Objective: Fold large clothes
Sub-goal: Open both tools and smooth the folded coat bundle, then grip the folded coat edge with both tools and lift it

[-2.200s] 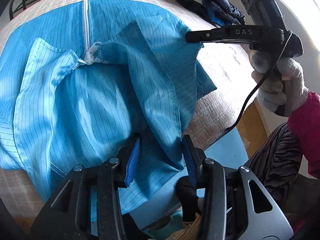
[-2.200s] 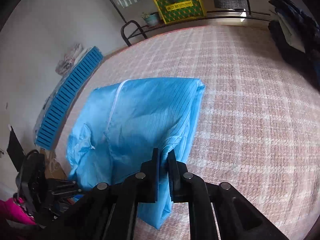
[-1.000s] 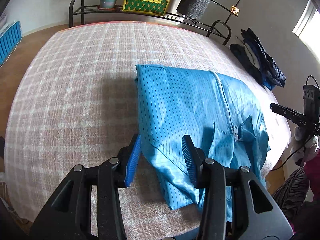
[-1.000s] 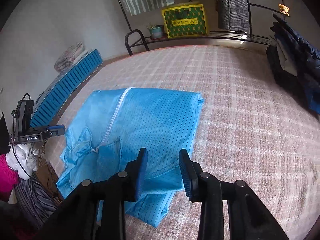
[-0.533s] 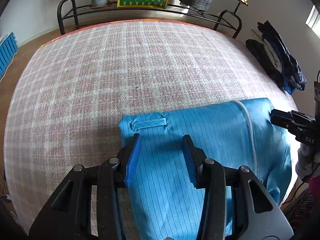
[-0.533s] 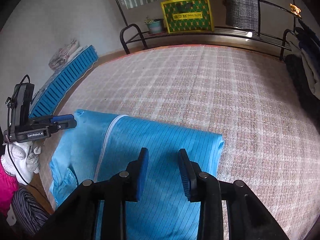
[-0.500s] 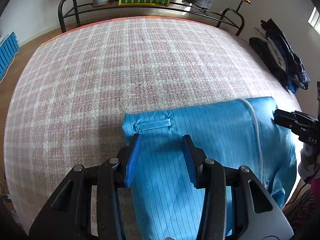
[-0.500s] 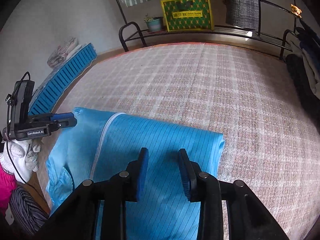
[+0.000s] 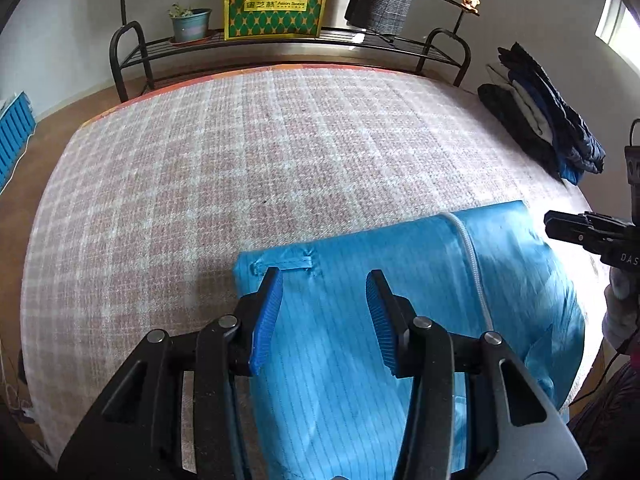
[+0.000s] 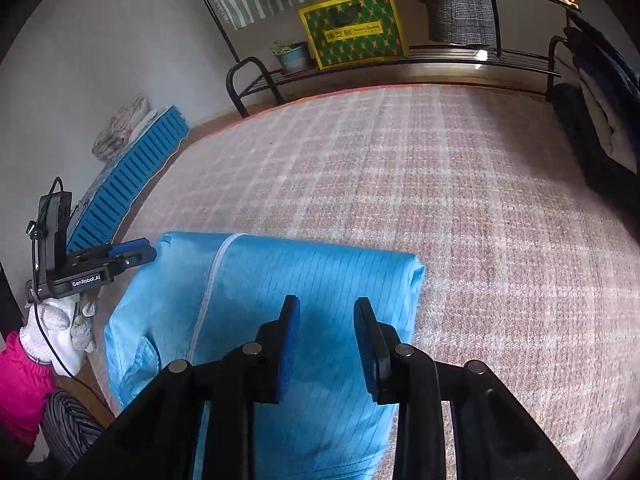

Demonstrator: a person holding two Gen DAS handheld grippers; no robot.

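A bright blue pinstriped garment (image 9: 420, 280) lies folded on the checked pink bed cover (image 9: 240, 160), with a white zip (image 9: 472, 260) running along it. My left gripper (image 9: 325, 276) hovers open over its far left corner, near a small hanging loop (image 9: 286, 264). My right gripper (image 10: 327, 302) stands open above the garment (image 10: 280, 268) near its far right corner, with nothing pinched. The left gripper (image 10: 132, 254) also shows at the left of the right wrist view, and the right gripper (image 9: 554, 224) at the right edge of the left wrist view.
A pile of dark clothes (image 9: 540, 128) lies at the bed's right side. Behind the bed a black metal rack (image 9: 280, 40) carries a yellow-green bag (image 9: 276, 4) and a potted plant (image 9: 190, 24). A blue slatted panel (image 10: 128, 184) leans by the left wall.
The right gripper, shut on the cloth in the earliest frame, has let go. Both grippers have moved along the garment toward its far folded edge, and the right jaws have narrowed slightly.
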